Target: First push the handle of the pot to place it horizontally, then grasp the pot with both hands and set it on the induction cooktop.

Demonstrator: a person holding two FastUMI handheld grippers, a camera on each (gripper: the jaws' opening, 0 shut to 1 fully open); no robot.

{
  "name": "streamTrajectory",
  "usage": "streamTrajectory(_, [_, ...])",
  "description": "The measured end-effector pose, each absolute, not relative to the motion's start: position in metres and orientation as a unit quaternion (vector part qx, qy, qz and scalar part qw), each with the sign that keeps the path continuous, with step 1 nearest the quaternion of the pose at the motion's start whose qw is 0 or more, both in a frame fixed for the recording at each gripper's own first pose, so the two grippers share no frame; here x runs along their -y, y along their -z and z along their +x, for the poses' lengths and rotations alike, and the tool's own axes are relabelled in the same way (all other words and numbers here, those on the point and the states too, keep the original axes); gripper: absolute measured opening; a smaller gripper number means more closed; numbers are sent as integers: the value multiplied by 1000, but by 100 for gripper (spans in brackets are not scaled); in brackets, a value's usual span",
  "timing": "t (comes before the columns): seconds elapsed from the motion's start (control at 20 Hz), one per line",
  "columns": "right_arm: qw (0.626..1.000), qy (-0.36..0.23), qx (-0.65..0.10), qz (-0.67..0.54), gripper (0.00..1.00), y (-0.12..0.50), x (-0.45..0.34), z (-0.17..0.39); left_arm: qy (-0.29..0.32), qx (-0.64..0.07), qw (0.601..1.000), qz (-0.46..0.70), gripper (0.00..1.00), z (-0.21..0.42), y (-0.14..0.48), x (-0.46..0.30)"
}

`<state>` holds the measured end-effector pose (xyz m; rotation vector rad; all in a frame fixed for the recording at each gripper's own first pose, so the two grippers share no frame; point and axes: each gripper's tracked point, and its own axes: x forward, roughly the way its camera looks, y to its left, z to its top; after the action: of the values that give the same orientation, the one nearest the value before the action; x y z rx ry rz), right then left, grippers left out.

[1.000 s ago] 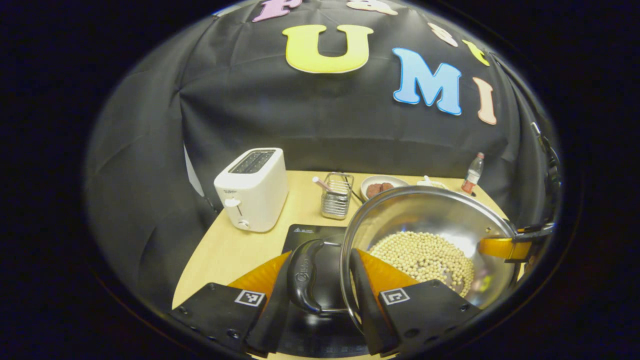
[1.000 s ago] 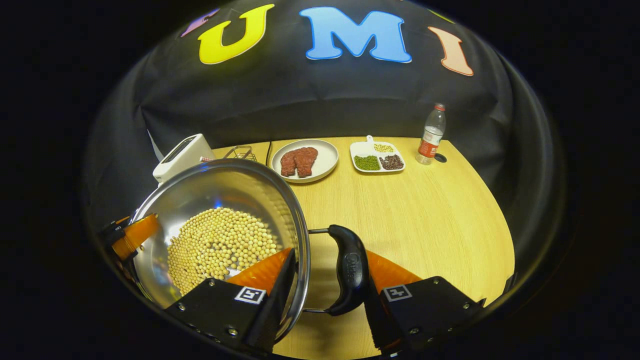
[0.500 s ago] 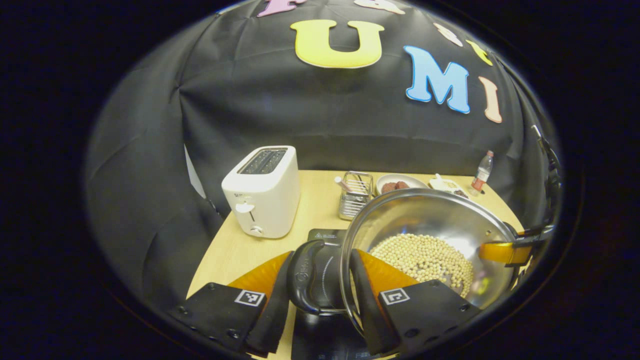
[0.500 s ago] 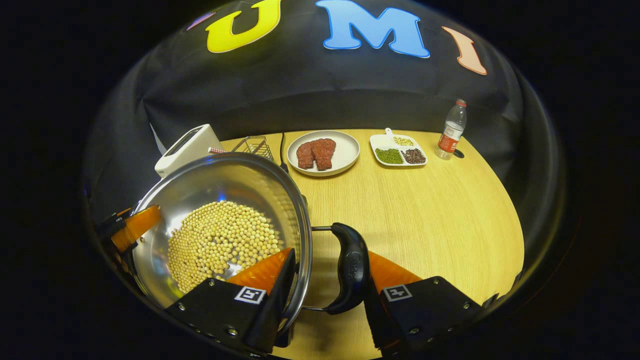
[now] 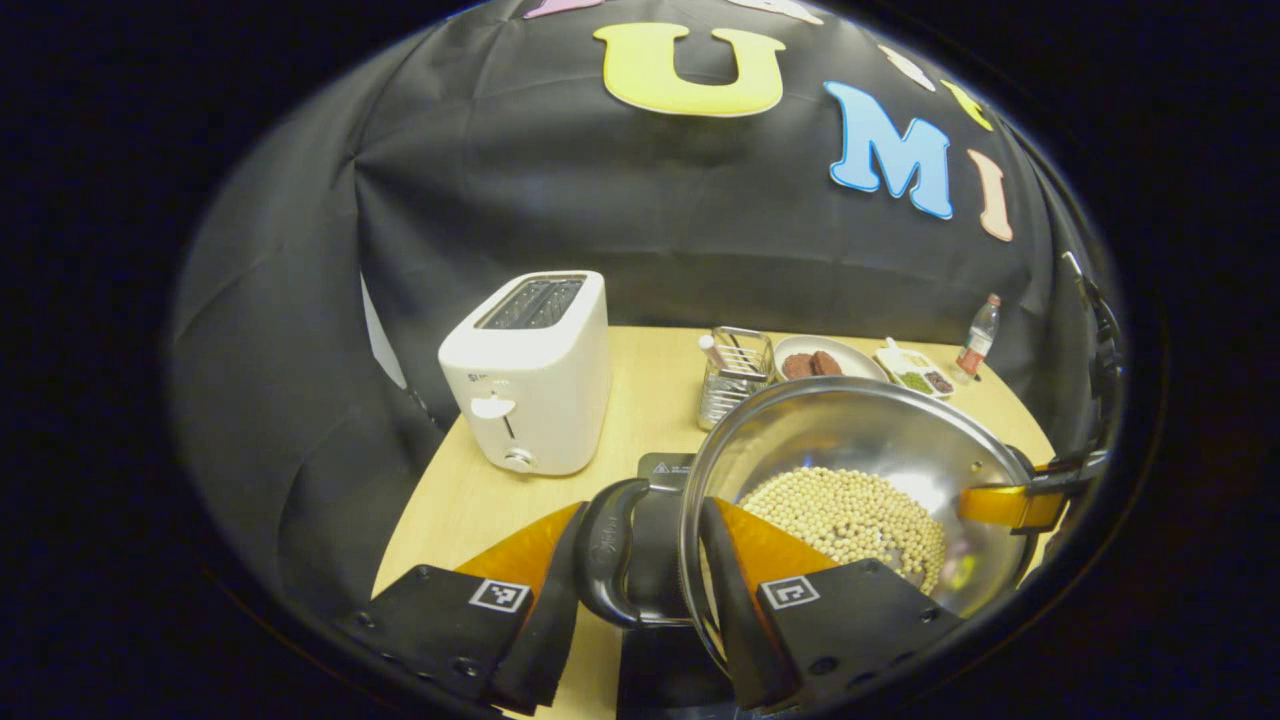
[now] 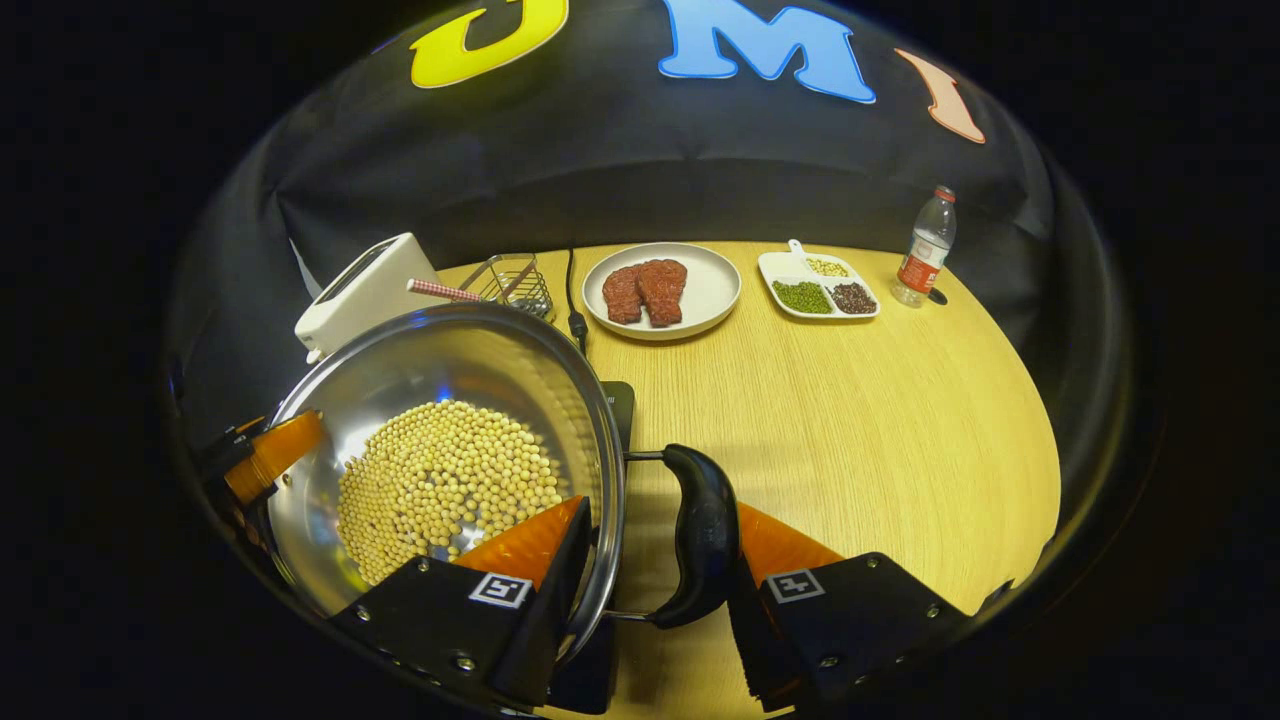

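Between the two grippers hangs the shiny round stainless-steel pot (image 5: 860, 450), its bottom covered by a heap of pale yellow beans (image 5: 850, 515). The left gripper (image 5: 640, 585) has its jaws clamped across the pot's rim and the black curved left side handle (image 5: 605, 550), one finger inside the wall, the other outside the handle. In the right gripper view the right gripper (image 6: 655, 575) grips the same way, jaws clamped on the rim and the black curved right side handle (image 6: 703, 535).

Under the pot lies the flat black induction cooktop (image 5: 665, 475); whether the pot's base touches it cannot be told.

Farther back on the light wooden tabletop (image 6: 850, 420) a round white plate (image 6: 662, 290) carries two reddish-brown slabs of meat (image 6: 645, 290). Beside it a white divided dish (image 6: 818, 292) holds green, dark and yellowish beans in separate compartments. A clear plastic bottle with a red label (image 6: 926, 248) stands upright near the far right edge. A small wire basket (image 5: 735, 375) holds a stick-like item; in the right gripper view this is a red-checked straw (image 6: 445, 291).

From the left gripper view the white two-slot toaster (image 5: 530, 375) stands in full, front lever visible, left of the cooktop. The right gripper view gives the black power cord (image 6: 573, 290) running past the plate, and the open stretch of tabletop to the pot's right.
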<state>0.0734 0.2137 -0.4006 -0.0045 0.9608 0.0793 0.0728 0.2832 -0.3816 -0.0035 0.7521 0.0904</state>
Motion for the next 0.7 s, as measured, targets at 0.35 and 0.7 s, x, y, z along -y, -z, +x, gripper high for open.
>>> streamTrajectory(0.35, [883, -45, -466, -9, 70, 417, -225, 73, -43, -375, 926, -12, 70, 79, 401, -293])
streamTrajectory(0.7, [880, -45, -473, -14, 71, 428, -226, 75, -46, -381, 923, -21, 70, 76, 415, -295])
